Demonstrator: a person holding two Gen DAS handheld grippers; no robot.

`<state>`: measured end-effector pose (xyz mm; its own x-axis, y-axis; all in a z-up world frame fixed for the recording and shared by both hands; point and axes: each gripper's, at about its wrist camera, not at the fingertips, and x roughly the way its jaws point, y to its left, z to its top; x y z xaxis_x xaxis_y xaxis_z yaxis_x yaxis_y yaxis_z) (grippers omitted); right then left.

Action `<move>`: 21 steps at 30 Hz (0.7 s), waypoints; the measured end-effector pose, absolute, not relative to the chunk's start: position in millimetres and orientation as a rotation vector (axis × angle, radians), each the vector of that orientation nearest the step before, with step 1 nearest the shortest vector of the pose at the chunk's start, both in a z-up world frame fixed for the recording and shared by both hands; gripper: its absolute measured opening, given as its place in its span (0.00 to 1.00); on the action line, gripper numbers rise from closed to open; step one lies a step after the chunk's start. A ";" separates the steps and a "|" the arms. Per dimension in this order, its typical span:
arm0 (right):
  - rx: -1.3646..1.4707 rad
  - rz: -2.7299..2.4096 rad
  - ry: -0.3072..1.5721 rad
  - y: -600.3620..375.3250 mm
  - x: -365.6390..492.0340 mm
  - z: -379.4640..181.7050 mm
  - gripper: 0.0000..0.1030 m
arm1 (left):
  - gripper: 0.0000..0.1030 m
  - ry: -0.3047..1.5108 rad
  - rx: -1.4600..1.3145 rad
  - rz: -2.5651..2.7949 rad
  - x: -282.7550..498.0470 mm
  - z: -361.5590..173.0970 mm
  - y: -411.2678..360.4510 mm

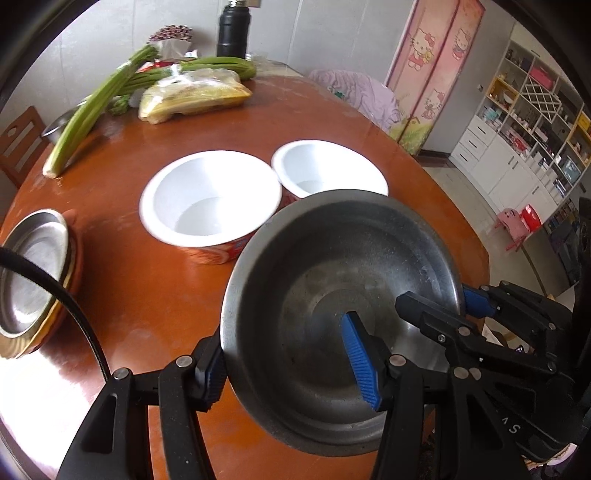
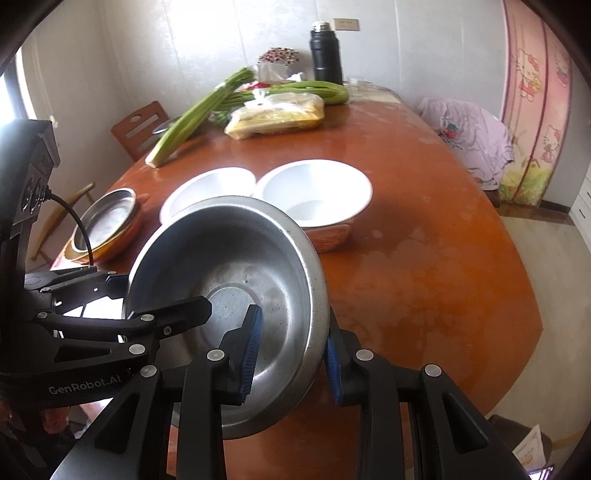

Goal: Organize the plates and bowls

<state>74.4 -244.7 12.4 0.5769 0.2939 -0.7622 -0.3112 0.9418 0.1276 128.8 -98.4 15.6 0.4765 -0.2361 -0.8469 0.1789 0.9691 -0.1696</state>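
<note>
A steel bowl (image 1: 332, 295) is held above the brown table (image 1: 147, 295) by both grippers. My left gripper (image 1: 291, 365) straddles its left rim, one pad outside and one inside, apparently shut on it. My right gripper (image 2: 291, 354) straddles the right rim of the steel bowl (image 2: 236, 280) the same way; it also shows in the left wrist view (image 1: 443, 306). Two white bowls with red outsides (image 1: 210, 199) (image 1: 328, 166) stand side by side just beyond. A steel plate stacked on an orange dish (image 1: 33, 277) sits at the left edge.
Celery stalks (image 1: 92, 114), a bagged yellow food pack (image 1: 195, 96), a black flask (image 1: 233, 29) and a tissue box crowd the table's far end. A wooden chair (image 1: 18, 144) stands left, a chair with a purple garment (image 2: 469, 133) at the far right.
</note>
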 end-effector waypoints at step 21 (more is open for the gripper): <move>-0.086 0.465 0.938 -162.6 69.3 -5.5 0.33 | 0.56 1.060 -0.118 -0.145 101.6 -4.8 -21.7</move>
<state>69.3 -162.6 -5.5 0.5006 0.3472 -0.7930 -0.4210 0.8981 0.1274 101.6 -21.7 -4.8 0.4810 -0.1751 -0.8591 0.0617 0.9842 -0.1660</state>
